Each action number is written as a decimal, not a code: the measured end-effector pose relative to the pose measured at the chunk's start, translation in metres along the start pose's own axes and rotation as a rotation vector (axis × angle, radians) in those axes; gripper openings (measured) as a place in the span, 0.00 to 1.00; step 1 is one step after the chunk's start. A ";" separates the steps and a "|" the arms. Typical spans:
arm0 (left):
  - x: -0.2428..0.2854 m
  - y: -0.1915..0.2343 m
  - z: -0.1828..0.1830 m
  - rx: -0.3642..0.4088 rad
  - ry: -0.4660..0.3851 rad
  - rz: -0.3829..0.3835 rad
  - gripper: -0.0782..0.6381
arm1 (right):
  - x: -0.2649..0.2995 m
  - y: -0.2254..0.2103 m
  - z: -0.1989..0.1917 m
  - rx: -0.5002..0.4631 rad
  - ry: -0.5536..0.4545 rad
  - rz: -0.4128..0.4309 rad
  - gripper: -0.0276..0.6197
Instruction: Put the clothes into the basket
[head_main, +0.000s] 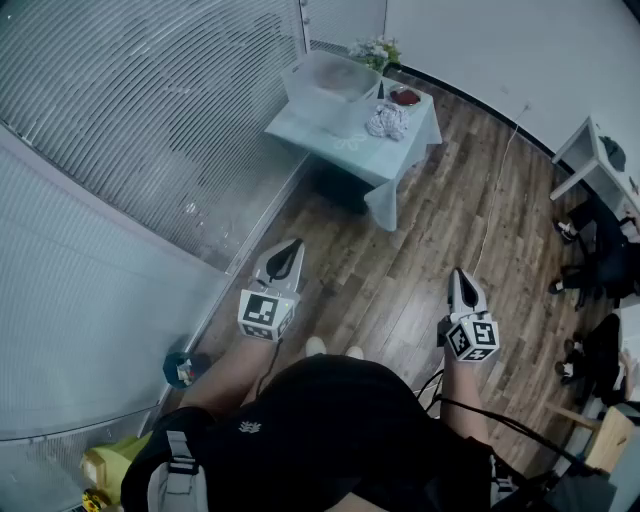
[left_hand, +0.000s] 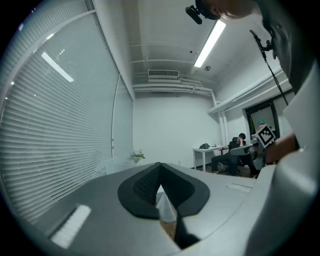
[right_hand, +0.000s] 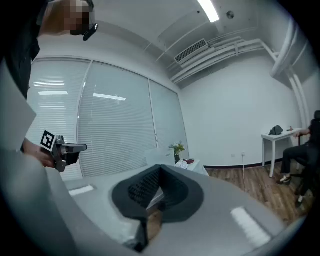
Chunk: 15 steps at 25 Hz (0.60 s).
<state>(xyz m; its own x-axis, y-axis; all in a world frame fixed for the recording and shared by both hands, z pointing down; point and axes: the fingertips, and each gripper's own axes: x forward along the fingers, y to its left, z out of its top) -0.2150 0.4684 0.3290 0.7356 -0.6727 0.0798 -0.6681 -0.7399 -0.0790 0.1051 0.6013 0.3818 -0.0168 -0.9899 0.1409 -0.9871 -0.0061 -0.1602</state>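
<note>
A crumpled light-coloured pile of clothes (head_main: 388, 122) lies on a small table with a pale blue cloth (head_main: 400, 170) across the room. Beside the pile stands a translucent basket (head_main: 330, 80). The right gripper view shows the same clothes (right_hand: 183, 163) and basket (right_hand: 159, 155) far off. My left gripper (head_main: 296, 243) and right gripper (head_main: 457, 272) hang over the wooden floor, well short of the table, both pointing toward it. Each is shut with nothing between its pads (left_hand: 150, 182), as both gripper views show (right_hand: 145, 187).
A glass wall with blinds (head_main: 150, 130) runs along the left. Flowers (head_main: 375, 50) and a red object (head_main: 405, 97) sit on the table. A white desk (head_main: 600, 160) and a seated person (head_main: 595, 260) are at the right. Small objects (head_main: 180, 370) lie by the wall.
</note>
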 end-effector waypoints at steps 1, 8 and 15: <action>-0.002 -0.004 -0.003 0.001 0.002 -0.009 0.12 | 0.000 0.001 -0.001 -0.006 0.004 -0.001 0.04; -0.002 0.004 -0.009 -0.006 0.011 0.008 0.12 | -0.003 -0.003 0.003 -0.013 -0.015 -0.006 0.04; -0.006 0.001 0.006 -0.015 -0.026 0.064 0.12 | -0.005 -0.004 0.002 -0.017 -0.007 0.068 0.04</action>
<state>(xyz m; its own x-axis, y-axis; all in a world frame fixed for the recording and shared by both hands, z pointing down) -0.2197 0.4720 0.3226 0.6938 -0.7185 0.0491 -0.7154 -0.6954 -0.0681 0.1094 0.6060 0.3797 -0.0832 -0.9889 0.1231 -0.9862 0.0640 -0.1525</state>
